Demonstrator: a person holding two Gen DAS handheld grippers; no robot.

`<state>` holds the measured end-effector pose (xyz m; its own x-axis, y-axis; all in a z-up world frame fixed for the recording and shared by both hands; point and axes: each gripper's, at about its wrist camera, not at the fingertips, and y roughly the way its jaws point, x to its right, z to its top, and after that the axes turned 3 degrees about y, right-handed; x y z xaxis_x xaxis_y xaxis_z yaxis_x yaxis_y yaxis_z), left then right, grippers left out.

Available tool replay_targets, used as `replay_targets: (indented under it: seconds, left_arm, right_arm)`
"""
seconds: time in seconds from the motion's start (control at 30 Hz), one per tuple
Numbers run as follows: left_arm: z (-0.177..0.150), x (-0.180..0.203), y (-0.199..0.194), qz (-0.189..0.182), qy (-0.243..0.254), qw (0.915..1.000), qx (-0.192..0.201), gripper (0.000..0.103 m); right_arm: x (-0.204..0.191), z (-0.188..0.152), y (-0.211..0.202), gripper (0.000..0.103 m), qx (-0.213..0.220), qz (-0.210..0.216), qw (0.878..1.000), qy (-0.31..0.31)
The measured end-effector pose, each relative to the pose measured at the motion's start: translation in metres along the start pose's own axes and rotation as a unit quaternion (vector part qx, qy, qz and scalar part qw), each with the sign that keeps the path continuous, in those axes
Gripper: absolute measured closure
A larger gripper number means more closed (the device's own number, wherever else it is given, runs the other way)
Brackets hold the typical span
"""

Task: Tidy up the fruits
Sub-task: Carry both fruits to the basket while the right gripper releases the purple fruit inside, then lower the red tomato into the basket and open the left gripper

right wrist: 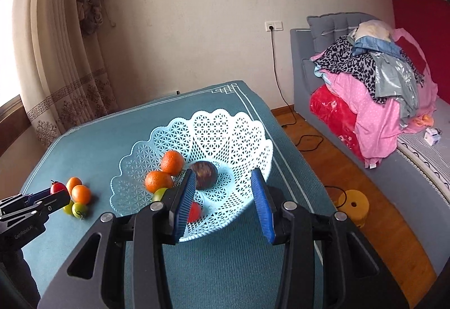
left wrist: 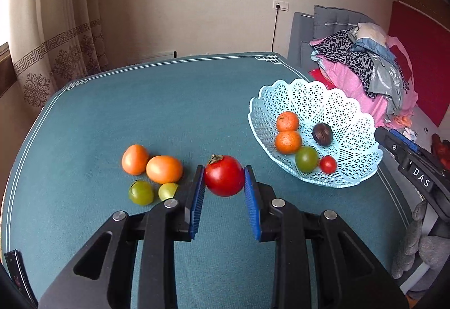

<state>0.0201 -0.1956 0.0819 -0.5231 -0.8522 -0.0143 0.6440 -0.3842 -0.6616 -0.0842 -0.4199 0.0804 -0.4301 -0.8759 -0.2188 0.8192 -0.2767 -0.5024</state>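
Note:
My left gripper (left wrist: 224,171) is shut on a red tomato-like fruit (left wrist: 224,179) with a dry calyx, held just above the teal tablecloth (left wrist: 168,100). Left of it lie two orange fruits (left wrist: 164,169) and two green ones (left wrist: 141,192). A light blue lattice basket (left wrist: 351,112) stands to the right, holding two mandarins (left wrist: 288,142), a dark round fruit (left wrist: 322,134), a green fruit (left wrist: 307,159) and a small red one (left wrist: 328,164). My right gripper (right wrist: 224,174) hovers open over the near side of the basket (right wrist: 225,123), nothing between its blue pads (right wrist: 261,205).
The table's right edge (right wrist: 284,134) drops to a wooden floor with a yellow stool (right wrist: 353,203) and a black cable. A grey sofa piled with clothes (right wrist: 374,78) stands at the right. Curtains (left wrist: 56,41) hang at the left behind the table.

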Motion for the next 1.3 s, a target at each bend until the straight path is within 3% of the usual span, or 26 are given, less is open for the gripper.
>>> replay_targets:
  seconds: [0.8, 0.9, 1.3]
  left_arm:
    - [0.022, 0.098, 0.045, -0.109, 0.072, 0.9906, -0.039, 0.072]
    - [0.022, 0.098, 0.044, -0.101, 0.071, 0.9919, -0.030, 0.044]
    - [0.022, 0.059, 0.036, -0.060, 0.031, 0.9975, -0.020, 0.042]
  right_arm:
    - [0.031, 0.004, 0.000, 0.056, 0.009, -0.018, 0.999, 0.040]
    - [0.033, 0.005, -0.001, 0.056, 0.011, -0.019, 0.999, 0.043]
    - [0.022, 0.002, -0.004, 0.054, 0.007, -0.002, 0.999, 0.035]
